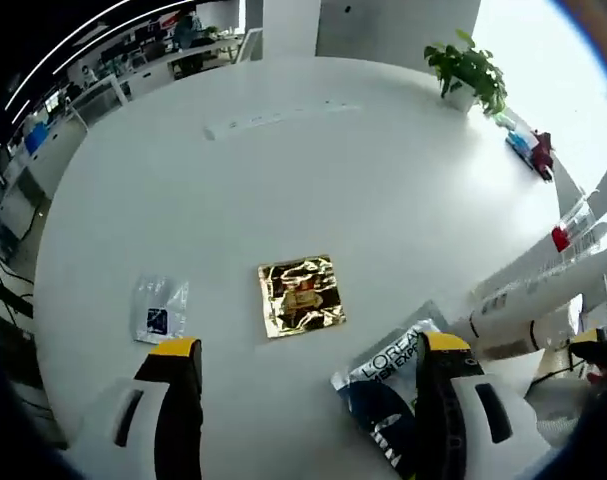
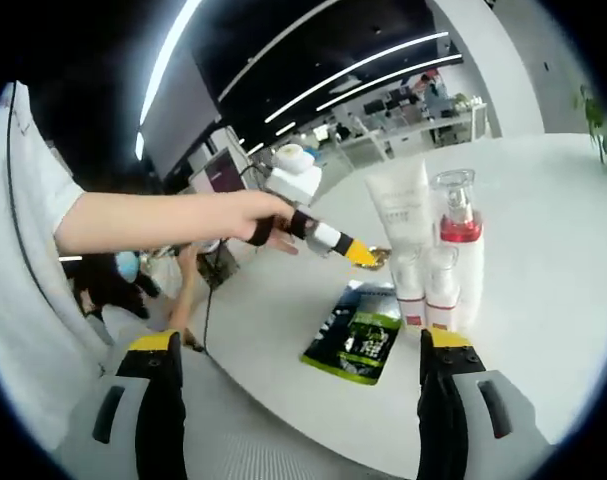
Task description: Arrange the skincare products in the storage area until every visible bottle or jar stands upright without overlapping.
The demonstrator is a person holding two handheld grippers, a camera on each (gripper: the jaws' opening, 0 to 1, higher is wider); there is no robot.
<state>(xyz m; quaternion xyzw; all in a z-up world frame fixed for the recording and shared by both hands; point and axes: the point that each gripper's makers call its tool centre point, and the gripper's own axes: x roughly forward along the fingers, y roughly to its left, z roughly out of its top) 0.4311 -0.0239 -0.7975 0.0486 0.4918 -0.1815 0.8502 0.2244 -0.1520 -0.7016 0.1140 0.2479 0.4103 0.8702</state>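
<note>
three flat crinkly sachets (image 1: 300, 296) on glossy white table (image 1: 383, 190).

In the left gripper view, the blue-and-silver L'Oreal sachet (image 1: 388, 385) at lower right is partly hidden behind the gripper's own right jaw. White tubes (image 1: 543, 290) at the right edge blur together. In the right gripper view, the gold foil sachet (image 2: 378, 258) at centre is mostly hidden behind a yellow-tipped gripper (image 2: 358, 252).
</note>
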